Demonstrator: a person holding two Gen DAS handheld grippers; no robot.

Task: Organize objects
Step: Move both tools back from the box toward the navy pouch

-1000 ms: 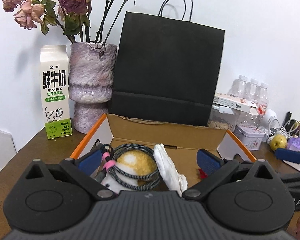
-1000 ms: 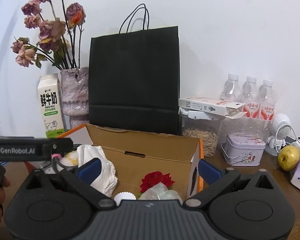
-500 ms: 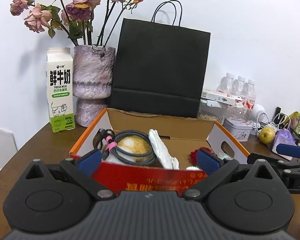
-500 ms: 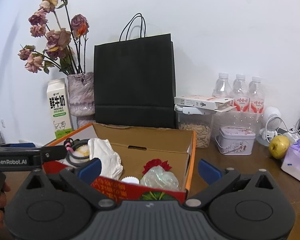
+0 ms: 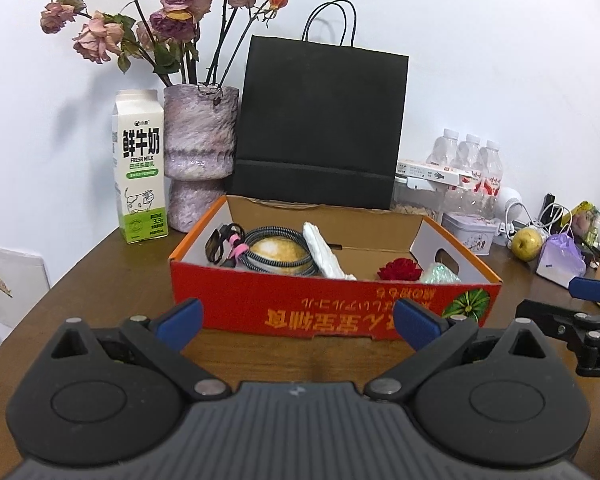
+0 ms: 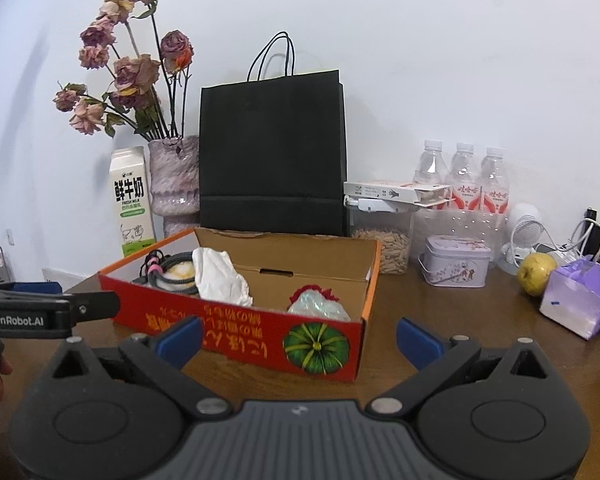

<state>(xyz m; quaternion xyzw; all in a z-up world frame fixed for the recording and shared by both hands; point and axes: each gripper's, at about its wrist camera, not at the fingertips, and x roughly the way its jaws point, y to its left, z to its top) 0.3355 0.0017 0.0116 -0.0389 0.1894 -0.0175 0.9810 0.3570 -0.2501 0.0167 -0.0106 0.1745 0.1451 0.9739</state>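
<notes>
Both tongs have pulled back from the red-and-orange cardboard box (image 5: 332, 312), which sits on the brown wooden surface (image 5: 100, 280) with the coiled braided cable (image 5: 276, 248) inside. Left tongs (image 5: 296, 318) and right tongs (image 6: 298, 334) gape wide, empty. The packing looks finished.

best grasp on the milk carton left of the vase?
Grip the milk carton mid-body across its flat side panels, coming in level from the front. It stands upright near the table's left edge; the vase crowds its right side, so keep the jaws narrow. A judgement only.
</notes>
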